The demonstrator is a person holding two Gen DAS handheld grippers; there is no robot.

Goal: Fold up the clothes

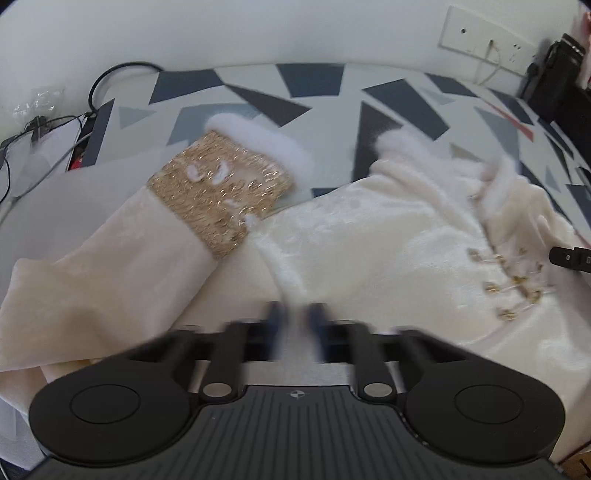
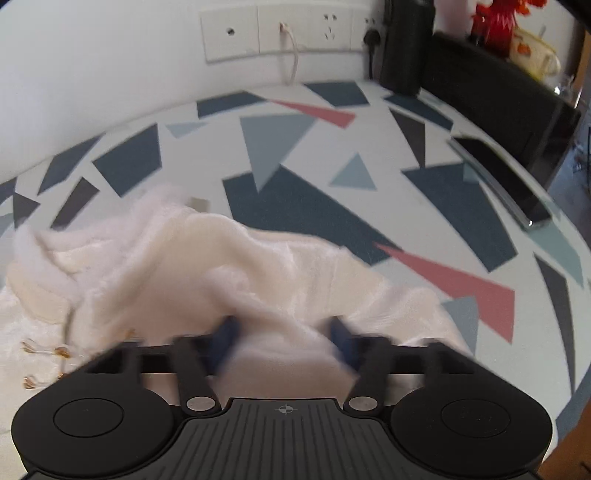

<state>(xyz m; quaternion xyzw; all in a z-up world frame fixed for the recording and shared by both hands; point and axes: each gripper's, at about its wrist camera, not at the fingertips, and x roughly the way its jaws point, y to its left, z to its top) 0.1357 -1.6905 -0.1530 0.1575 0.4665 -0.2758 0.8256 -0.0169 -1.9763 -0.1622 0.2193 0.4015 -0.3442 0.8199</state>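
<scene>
A cream velvet garment (image 1: pixel 369 236) lies spread on a table with a triangle-patterned cloth (image 1: pixel 314 85). Its sleeve (image 1: pixel 110 266) runs to the left and ends in a gold sequin cuff (image 1: pixel 221 192) with white fur trim. Gold clasps (image 1: pixel 513 280) mark its front at the right. My left gripper (image 1: pixel 295 314) is shut on a ridge of the garment's fabric. In the right wrist view, my right gripper (image 2: pixel 284 332) has its fingers apart around a bunched fold of the same garment (image 2: pixel 184 258). Both views are motion-blurred. The right gripper's tip shows at the left wrist view's right edge (image 1: pixel 569 256).
Black cables (image 1: pixel 48 125) lie at the table's left edge. A wall socket strip (image 2: pixel 280 33) with a white cord sits behind the table. A dark phone or tablet (image 2: pixel 506 181) lies at the table's right edge, beside a black box (image 2: pixel 491 96).
</scene>
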